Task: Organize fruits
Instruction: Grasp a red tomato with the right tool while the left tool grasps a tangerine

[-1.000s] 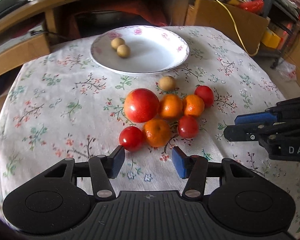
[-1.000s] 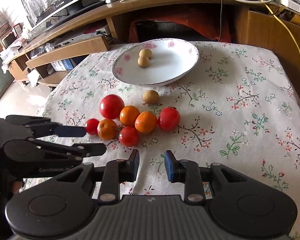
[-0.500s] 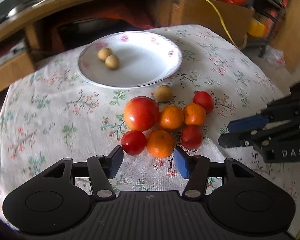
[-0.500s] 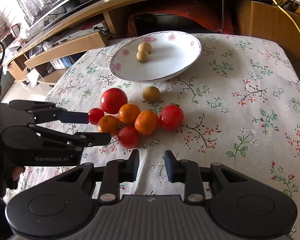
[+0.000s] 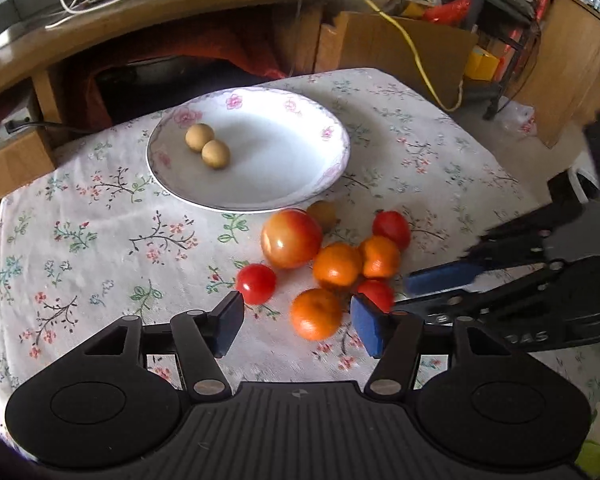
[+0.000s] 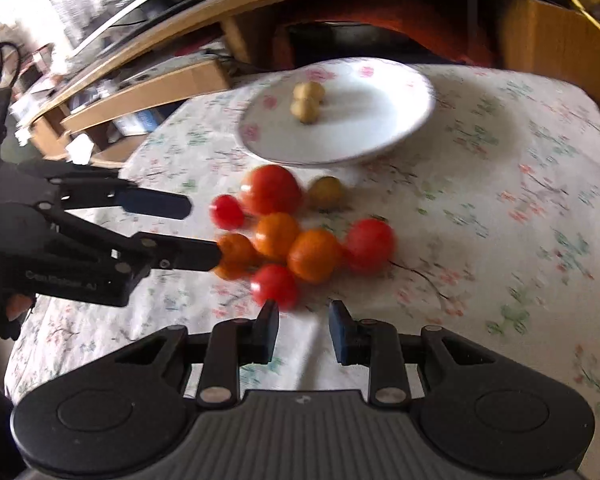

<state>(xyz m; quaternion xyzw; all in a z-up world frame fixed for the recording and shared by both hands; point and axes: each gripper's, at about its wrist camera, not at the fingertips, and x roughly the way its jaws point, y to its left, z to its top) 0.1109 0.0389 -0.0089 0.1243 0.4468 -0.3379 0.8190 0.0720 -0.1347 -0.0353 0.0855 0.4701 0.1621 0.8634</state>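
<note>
Your left gripper has its fingers spread wide, empty, an orange lying between them. Your right gripper gapes empty too, a tomato just ahead.

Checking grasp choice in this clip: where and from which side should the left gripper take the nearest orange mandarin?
Probably across the widest middle of the round orange mandarin, coming from the near table edge. The open left gripper already lines up with it, cloth is bare on its left, but a small red tomato sits close on its right, so the right finger needs care.
</note>
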